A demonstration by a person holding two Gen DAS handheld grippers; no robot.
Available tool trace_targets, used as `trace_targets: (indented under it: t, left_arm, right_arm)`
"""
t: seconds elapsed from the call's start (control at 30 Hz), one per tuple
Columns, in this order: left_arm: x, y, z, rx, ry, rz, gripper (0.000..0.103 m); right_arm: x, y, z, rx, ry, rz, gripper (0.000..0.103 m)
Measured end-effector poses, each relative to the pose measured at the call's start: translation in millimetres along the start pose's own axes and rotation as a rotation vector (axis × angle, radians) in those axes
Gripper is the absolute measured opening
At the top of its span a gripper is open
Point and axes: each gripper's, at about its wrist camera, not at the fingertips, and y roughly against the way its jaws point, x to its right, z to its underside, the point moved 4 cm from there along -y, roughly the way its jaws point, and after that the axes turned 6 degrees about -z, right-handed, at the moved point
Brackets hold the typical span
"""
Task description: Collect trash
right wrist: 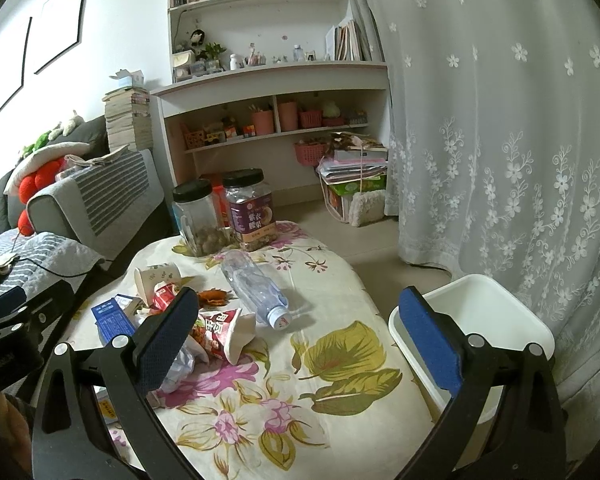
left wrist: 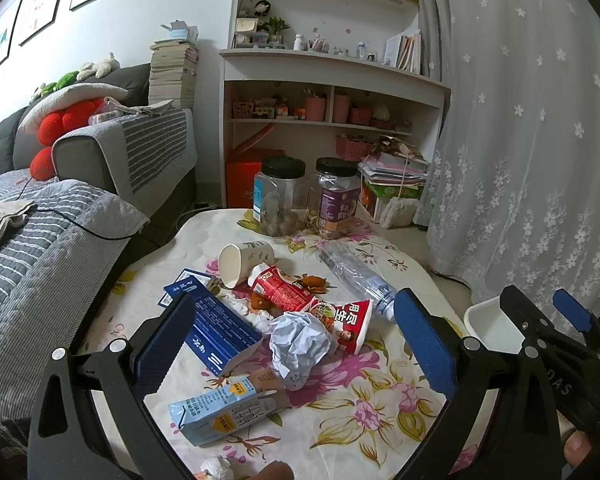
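The trash lies heaped at the middle of the floral tabletop [left wrist: 380, 432]: one crumpled paper ball [left wrist: 300, 344], two red instant-noodle cups [left wrist: 350, 324] on their sides, one white paper cup [left wrist: 246, 262] tipped over, one clear plastic bottle [right wrist: 256, 286] lying flat, two blue cartons [left wrist: 220, 326] and one pale-blue drink carton [left wrist: 224, 410] nearest the camera. One white bin [right wrist: 496, 320] stands just beside the tabletop's right edge and looks empty.

The left tongs [left wrist: 296, 340] are spread wide around the heap, gripping nothing, with the paper ball roughly between the pads. The right tongs [right wrist: 300, 340] are also wide and empty, over bare cloth between the heap and the bin.

Risks, as I judge them: the pieces touch and overlap, so closing on the paper ball could drag a noodle cup along or nudge the bottle into rolling off the edge. The ball may compress and slip. Two black-lidded jars [right wrist: 252, 208] at the far end still hold snacks; they are probably not trash and should not be swept up.
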Motion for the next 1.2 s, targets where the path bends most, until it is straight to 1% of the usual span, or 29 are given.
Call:
trace_targets:
  t: [0.53,0.7,1.2]
  left_arm:
    - [-1.1,-0.1,1.4,0.000,0.001,0.000,0.096]
    - [-1.5,0.1,1.5,0.000,0.001,0.000,0.096]
    - [-3.3,0.6,2.8,-0.002,0.001,0.001,0.096]
  right_arm:
    - [-0.5,1.4,1.2,0.006,-0.002,-0.002,0.096]
    - [-8.5,-0.5,-3.7,0.013,0.008,-0.004,0.096]
    - [-11.4,-0.3,-1.9,0.012,0.008,-0.003,0.096]
